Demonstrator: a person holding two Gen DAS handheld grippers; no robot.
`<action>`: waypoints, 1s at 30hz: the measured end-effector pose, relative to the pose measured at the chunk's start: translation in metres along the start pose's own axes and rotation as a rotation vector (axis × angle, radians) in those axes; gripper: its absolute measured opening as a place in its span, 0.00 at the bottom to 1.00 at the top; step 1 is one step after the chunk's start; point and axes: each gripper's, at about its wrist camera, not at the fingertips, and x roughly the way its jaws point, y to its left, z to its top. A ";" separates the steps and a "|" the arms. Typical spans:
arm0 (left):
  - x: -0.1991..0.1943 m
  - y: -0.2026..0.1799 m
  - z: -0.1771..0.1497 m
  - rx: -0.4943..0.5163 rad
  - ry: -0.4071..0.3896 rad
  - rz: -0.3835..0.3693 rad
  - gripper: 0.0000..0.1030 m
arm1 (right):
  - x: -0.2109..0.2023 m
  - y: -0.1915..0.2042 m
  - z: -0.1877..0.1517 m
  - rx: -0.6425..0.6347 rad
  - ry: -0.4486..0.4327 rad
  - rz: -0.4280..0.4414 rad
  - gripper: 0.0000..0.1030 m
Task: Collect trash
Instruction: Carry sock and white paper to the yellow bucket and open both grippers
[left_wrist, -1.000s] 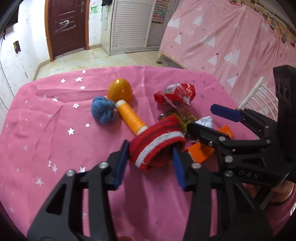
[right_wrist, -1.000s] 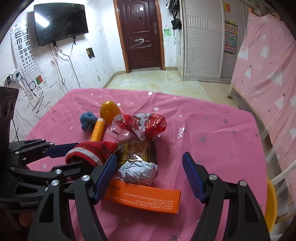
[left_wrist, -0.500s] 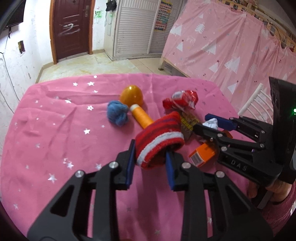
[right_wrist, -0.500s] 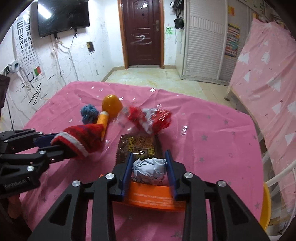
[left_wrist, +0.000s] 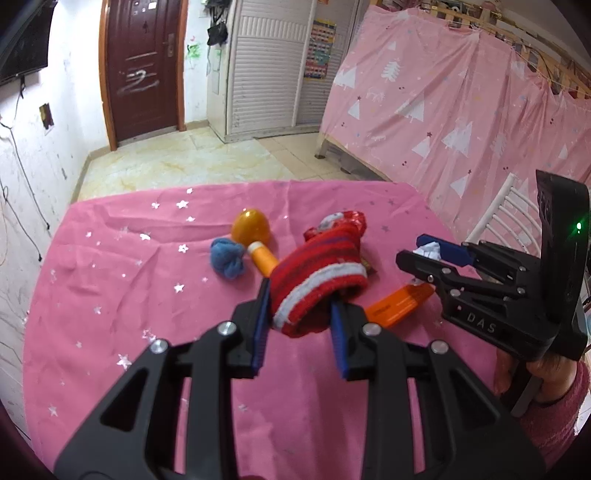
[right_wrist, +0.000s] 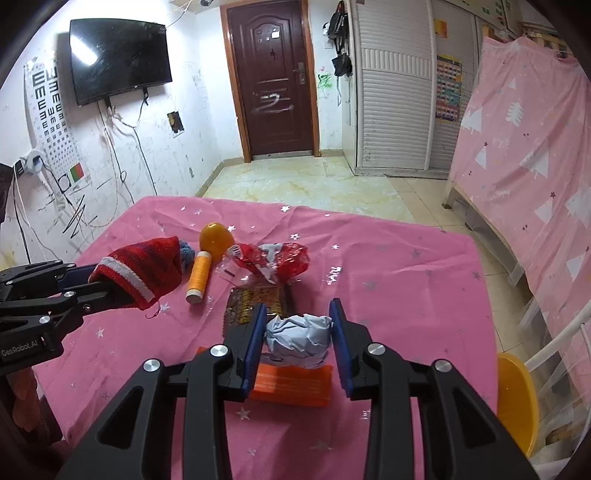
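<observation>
On my left gripper (left_wrist: 299, 325) the jaws stand narrow, clamped on the white-banded cuff of a red striped knit sock (left_wrist: 319, 273), which hangs clear of the table (left_wrist: 110, 295). From the right wrist view the same sock (right_wrist: 144, 271) juts out ahead of the left gripper (right_wrist: 92, 286), above the pink star-print cloth. Beyond it lie a blue yarn ball (left_wrist: 227, 258), an orange plastic egg (left_wrist: 250, 230) and an orange thread spool (right_wrist: 198, 275), all resting on the cloth; the sock covers part of the spool in the left view. Further right sit a crumpled red foil wrapper (right_wrist: 275, 260) and a brown snack packet (right_wrist: 255, 304), whose print I cannot read. On my right gripper (right_wrist: 297, 339) the jaws are also narrow, pressing both sides of a crumpled pale paper ball (right_wrist: 297, 338). It sits over a flat orange box (right_wrist: 291, 382), and I cannot tell whether they touch. At the right edge a yellow bin (right_wrist: 515, 398) is cut off by the frame.
</observation>
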 end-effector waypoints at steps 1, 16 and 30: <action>-0.001 -0.003 0.001 0.004 -0.001 0.000 0.26 | -0.002 -0.002 -0.001 0.004 -0.003 -0.001 0.27; 0.004 -0.078 0.022 0.124 -0.016 -0.035 0.26 | -0.053 -0.081 -0.022 0.146 -0.105 -0.073 0.27; 0.028 -0.168 0.040 0.226 0.009 -0.113 0.27 | -0.084 -0.157 -0.050 0.254 -0.147 -0.174 0.27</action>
